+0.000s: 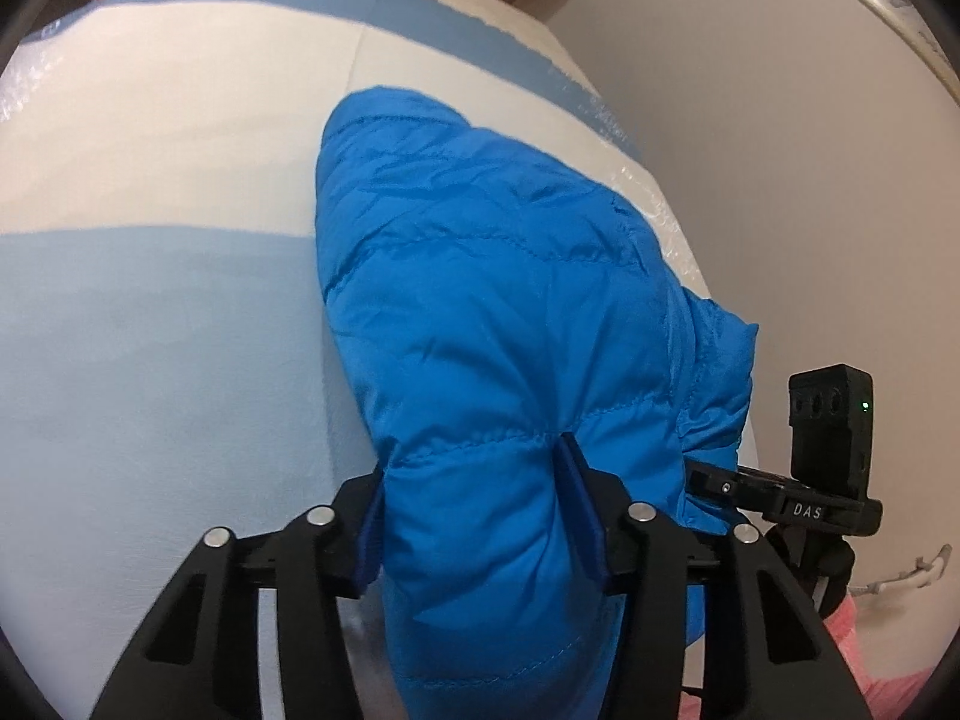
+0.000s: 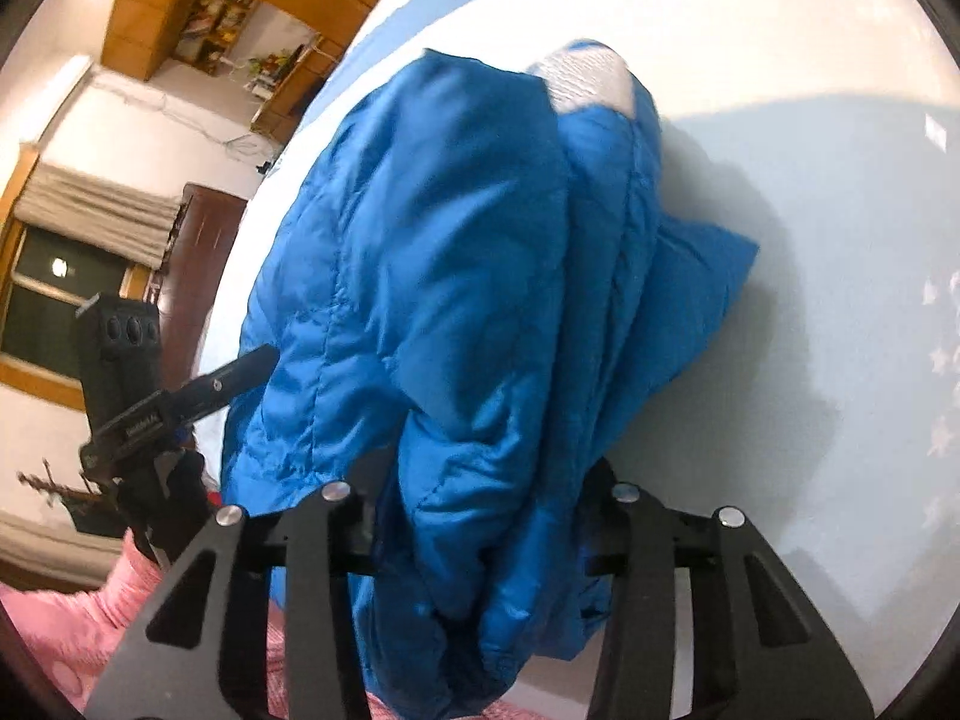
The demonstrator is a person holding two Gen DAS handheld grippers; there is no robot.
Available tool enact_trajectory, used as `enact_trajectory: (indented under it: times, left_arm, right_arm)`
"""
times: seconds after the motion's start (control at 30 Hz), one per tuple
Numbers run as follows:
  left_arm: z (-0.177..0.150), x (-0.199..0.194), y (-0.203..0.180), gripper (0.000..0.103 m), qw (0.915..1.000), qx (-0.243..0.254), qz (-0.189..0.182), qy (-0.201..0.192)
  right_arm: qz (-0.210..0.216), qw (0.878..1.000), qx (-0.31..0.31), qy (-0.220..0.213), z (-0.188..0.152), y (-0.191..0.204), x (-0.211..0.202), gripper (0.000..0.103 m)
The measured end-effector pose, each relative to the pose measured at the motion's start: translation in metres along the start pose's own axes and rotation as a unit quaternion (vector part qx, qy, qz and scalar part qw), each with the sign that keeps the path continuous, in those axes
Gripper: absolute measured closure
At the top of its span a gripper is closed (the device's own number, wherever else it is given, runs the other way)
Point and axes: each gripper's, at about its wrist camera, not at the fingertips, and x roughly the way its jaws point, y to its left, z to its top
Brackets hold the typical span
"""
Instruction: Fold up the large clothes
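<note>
Bed [image 1: 150, 360], claws pinching blue jacket [image 1: 480, 300]

A home bedroom: striped bed [image 1: 150, 330], curtained window [image 2: 54, 282], wooden shelves [image 2: 210, 18].

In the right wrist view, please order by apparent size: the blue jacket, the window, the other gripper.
1. blue jacket, largest by far.
2. window and left gripper: look alike; the gripper is nearer and partly hidden, so unranked.

**Two wrist views, steeply down on one jacket**

Each camera sits just behind its own jaws, tilted down, very close to the blue jacket [image 1: 480, 312] on the bed [image 1: 150, 330]. Left looks along the jacket's left side, right [image 2: 480, 300] along the opposite side; each catches the other gripper beside the jacket.
</note>
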Motion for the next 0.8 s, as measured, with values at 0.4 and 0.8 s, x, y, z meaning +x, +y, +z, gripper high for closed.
enact_trajectory:
  times: [0.4,0.8]
  left_arm:
    - [0.033,-0.050,0.005,0.056,0.9976,0.018,0.019,-0.064]
    - [0.115,-0.019,0.073,0.056,0.9935,-0.014,0.066,-0.092]
  right_arm:
    - [-0.014,0.996,-0.077,-0.038,0.037,0.039,-0.007,0.063]
    - [-0.005,0.996,-0.091,-0.004,0.133,0.045,0.083,0.063]
